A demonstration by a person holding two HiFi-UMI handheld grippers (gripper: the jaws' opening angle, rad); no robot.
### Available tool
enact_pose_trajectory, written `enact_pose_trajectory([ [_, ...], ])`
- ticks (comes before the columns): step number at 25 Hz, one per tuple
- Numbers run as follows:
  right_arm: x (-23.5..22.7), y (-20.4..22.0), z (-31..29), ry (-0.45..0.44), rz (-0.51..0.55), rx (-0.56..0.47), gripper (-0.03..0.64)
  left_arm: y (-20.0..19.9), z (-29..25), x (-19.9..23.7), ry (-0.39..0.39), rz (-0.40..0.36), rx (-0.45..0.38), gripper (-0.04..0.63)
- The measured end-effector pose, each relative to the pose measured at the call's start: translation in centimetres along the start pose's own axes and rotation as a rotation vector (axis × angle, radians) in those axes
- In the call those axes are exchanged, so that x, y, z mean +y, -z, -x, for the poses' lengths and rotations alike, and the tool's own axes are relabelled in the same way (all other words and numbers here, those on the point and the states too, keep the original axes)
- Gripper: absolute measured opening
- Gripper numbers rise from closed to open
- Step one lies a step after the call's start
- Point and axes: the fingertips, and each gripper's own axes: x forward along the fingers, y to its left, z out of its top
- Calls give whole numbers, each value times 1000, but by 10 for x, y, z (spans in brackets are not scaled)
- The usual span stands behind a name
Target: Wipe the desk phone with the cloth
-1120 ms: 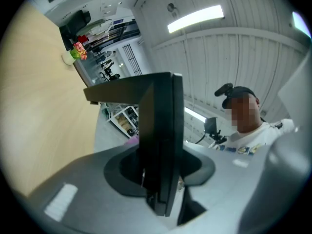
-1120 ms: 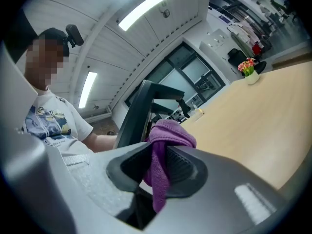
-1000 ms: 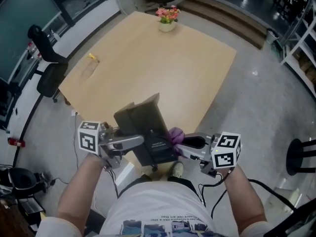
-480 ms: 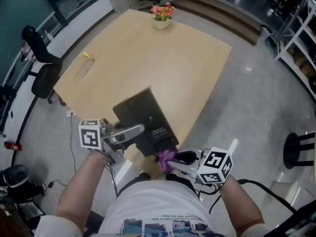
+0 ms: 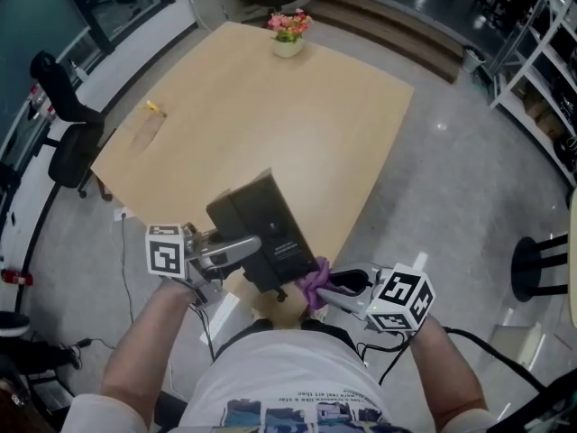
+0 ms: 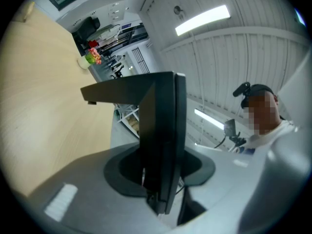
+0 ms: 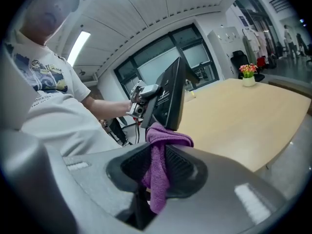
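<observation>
The black desk phone (image 5: 266,233) is held tilted in the air above the near edge of the wooden table (image 5: 270,115). My left gripper (image 5: 245,244) is shut on the phone's left side. In the left gripper view the phone (image 6: 163,130) stands edge-on between the jaws. A purple cloth (image 5: 314,282) is bunched in my right gripper (image 5: 329,282), which is shut on it. The cloth touches the phone's near right corner. In the right gripper view the cloth (image 7: 158,169) hangs between the jaws just below the phone (image 7: 170,99).
A pot of flowers (image 5: 288,30) stands at the table's far edge, and a small yellow item (image 5: 155,108) lies at its left. A black office chair (image 5: 63,106) is left of the table. A stool (image 5: 541,269) and shelves (image 5: 541,61) stand at the right.
My right gripper has carried the cloth from the phone's right side down to its near right corner. The phone has changed tilt a little in the left gripper.
</observation>
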Motion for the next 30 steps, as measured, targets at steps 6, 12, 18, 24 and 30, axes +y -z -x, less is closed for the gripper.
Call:
enact_pose_trajectory([
  [6, -18, -8, 23, 100, -2, 1, 89, 5, 7, 7, 16, 16, 28, 179],
  [12, -37, -34, 51, 250, -44, -136, 89, 21, 9, 23, 16, 32, 114, 179],
  [18, -37, -33, 65, 418, -115, -235, 89, 48, -4, 65, 29, 51, 253, 179],
  [24, -30, -24, 73, 565, -175, -285, 89, 66, -15, 124, -5, 54, 393, 179],
  [30, -10, -3, 72, 623, -225, -240, 89, 89, -32, 167, -19, 58, 510, 179],
])
